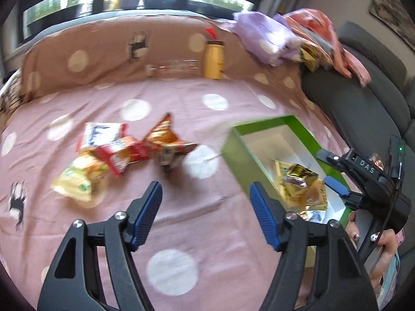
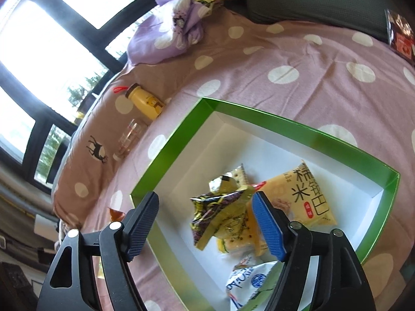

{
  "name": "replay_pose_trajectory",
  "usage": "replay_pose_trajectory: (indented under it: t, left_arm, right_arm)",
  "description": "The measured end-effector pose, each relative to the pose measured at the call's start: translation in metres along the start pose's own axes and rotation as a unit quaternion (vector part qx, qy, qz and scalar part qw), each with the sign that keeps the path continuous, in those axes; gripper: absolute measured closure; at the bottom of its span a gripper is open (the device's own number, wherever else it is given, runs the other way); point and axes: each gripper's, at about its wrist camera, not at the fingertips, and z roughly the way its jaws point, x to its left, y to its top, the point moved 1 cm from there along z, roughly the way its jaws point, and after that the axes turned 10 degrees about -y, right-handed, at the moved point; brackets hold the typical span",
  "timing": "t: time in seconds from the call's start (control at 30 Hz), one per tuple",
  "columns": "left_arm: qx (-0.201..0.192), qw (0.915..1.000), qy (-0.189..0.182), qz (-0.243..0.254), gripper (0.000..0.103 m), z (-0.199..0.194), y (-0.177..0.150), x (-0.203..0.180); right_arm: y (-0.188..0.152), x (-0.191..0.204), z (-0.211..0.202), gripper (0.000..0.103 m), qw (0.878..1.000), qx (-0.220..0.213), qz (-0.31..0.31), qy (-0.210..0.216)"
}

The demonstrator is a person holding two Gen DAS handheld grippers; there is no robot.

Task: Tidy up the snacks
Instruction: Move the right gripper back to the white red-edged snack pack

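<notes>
A green box with a white inside (image 1: 234, 153) (image 2: 166, 155) lies on the pink dotted bedspread. It holds several snack packets: a yellow rice-cracker bag (image 2: 308, 194), a dark crinkled packet (image 2: 218, 212) and a white and blue one (image 2: 251, 282). More snacks lie loose to the left: an orange packet (image 1: 168, 142), a red one (image 1: 122, 155), a white one (image 1: 101, 133) and a yellow-green one (image 1: 77, 178). My left gripper (image 1: 206, 202) is open and empty above the bedspread. My right gripper (image 2: 205, 217) (image 1: 334, 181) is open and empty over the box.
A yellow bottle (image 1: 214, 59) (image 2: 145, 101) and a clear glass (image 1: 171, 68) (image 2: 129, 137) lie by the brown dotted bolster at the back. A purple cloth bundle (image 1: 262, 36) (image 2: 168, 31) and a grey cushion (image 1: 352, 106) sit at the right.
</notes>
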Motion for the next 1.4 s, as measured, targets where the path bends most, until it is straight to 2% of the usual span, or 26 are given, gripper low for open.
replay_pose_trajectory:
  t: [0.17,0.3,0.4,0.53,0.73,0.87,1.03,1.17,1.3,1.4]
  left_arm:
    - [-0.003,0.9992,0.021,-0.035,0.029,-0.026,-0.02,0.032]
    - [-0.006,0.998,0.04,-0.049,0.028,-0.037,-0.037,0.05]
    - [-0.015,0.9957,0.049,-0.077,0.026,-0.043,-0.046,0.07]
    - [-0.016,0.9908,0.07,-0.115,0.026,-0.045,-0.053,0.094]
    - [-0.032,0.9871,0.084,-0.132,0.021,-0.051,-0.053,0.106]
    - [-0.052,0.9853,0.088,-0.137,0.019,-0.056,-0.052,0.106]
    - [-0.082,0.9828,0.082,-0.144,0.017,-0.05,-0.049,0.106]
    - [-0.064,0.9872,0.085,-0.12,0.017,-0.032,-0.039,0.104]
    - [-0.069,0.9896,0.075,-0.101,0.016,-0.021,-0.029,0.107]
    - [-0.057,0.9894,0.094,-0.094,0.016,-0.009,-0.035,0.112]
  right_arm:
    - [-0.01,0.027,-0.005,0.022,0.999,-0.015,-0.038,0.005]
    - [-0.022,0.053,-0.009,0.021,0.996,-0.023,-0.084,0.011]
    - [-0.032,0.074,-0.01,0.021,0.992,-0.029,-0.119,0.011]
    - [-0.044,0.094,-0.008,0.021,0.989,-0.031,-0.141,0.012]
    - [-0.055,0.112,-0.005,0.021,0.984,-0.03,-0.172,0.02]
    - [-0.061,0.118,-0.002,0.021,0.983,-0.023,-0.182,0.027]
    - [-0.068,0.123,0.0,0.021,0.982,-0.025,-0.189,0.016]
    - [-0.07,0.128,0.003,0.021,0.98,-0.027,-0.196,0.006]
    - [-0.073,0.132,0.006,0.021,0.98,-0.033,-0.197,-0.012]
    - [-0.078,0.135,0.006,0.021,0.978,-0.037,-0.204,-0.018]
